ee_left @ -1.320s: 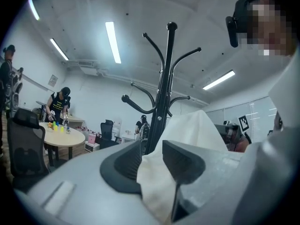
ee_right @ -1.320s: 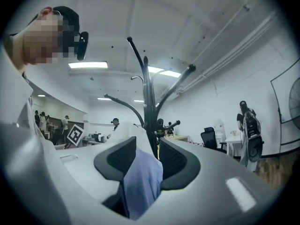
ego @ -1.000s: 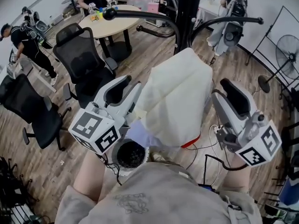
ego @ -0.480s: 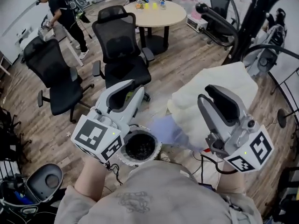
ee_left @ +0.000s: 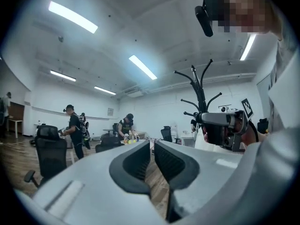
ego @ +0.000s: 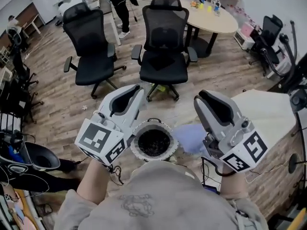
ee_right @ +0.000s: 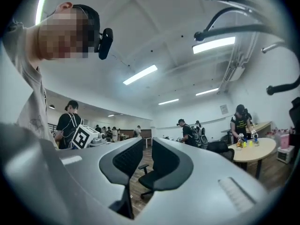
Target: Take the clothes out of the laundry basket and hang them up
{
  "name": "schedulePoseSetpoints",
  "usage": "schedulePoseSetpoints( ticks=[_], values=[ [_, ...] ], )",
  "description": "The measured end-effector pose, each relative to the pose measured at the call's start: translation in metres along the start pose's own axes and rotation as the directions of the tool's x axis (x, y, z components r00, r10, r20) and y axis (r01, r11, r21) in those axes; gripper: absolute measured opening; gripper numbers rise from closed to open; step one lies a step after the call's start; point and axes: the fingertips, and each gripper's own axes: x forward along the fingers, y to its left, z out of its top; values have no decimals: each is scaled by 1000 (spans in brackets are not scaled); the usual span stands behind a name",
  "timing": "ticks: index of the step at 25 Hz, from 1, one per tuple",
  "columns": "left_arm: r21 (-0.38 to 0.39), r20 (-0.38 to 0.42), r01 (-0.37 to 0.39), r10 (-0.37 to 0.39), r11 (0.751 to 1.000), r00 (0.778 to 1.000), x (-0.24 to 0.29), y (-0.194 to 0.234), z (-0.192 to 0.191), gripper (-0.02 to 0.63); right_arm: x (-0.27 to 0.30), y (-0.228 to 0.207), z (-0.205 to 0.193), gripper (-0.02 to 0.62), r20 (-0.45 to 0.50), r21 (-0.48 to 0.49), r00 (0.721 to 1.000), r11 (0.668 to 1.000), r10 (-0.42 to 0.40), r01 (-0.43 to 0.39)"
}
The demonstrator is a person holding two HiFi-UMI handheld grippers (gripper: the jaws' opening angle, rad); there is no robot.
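The laundry basket (ego: pixel 139 134) is round, with a white rim and a dark inside, and stands on the floor just below and between my two grippers. A pale lilac garment (ego: pixel 188 137) lies beside it on the right. A large cream garment (ego: pixel 268 111) hangs at the right, by the black coat rack (ego: pixel 298 78). My left gripper (ego: pixel 136 88) is raised above the basket's left side, jaws together, nothing in them. My right gripper (ego: pixel 201 96) is level with it above the lilac garment, also shut and empty. Both gripper views look out across the room, past the left gripper (ee_left: pixel 152 142) and the right gripper (ee_right: pixel 147 140).
Two black office chairs (ego: pixel 164 56) stand on the wooden floor ahead. A round table (ego: pixel 218 20) with small items is behind them, with people standing at the back. The coat rack (ee_left: pixel 199 90) rises beside me. Cables lie on the floor at my right.
The head view has swung left: the cream garment and rack slid from centre to the right edge. Both grippers came away from the garment and now hover over the basket.
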Motion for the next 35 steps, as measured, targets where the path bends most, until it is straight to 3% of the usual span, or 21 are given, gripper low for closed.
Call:
schedulePoseSetpoints(
  ticks=[7,11,17,24,35],
  values=[
    [-30,-49,-154,152,988,987,-48,34,-45,20,52,28,-53,67,-118,30,985,992,129,-126],
    [-30,-87,-216,213,976,973,-67,46,-68,11,64,36,-81,35,-153,87,977,987,148,-136],
    [-77,-130,-292,281,953,951,-90,53,-102,2,74,47,-122,28,-240,82,953,982,183,-168],
    [-113,-168,-319,298,941,940,-91,49,-126,0,77,63,-154,26,-289,188,916,955,279,-231],
    [-128,-198,-341,313,931,929,-94,42,-135,0,67,58,-159,28,-315,169,906,956,283,-240]
  ],
)
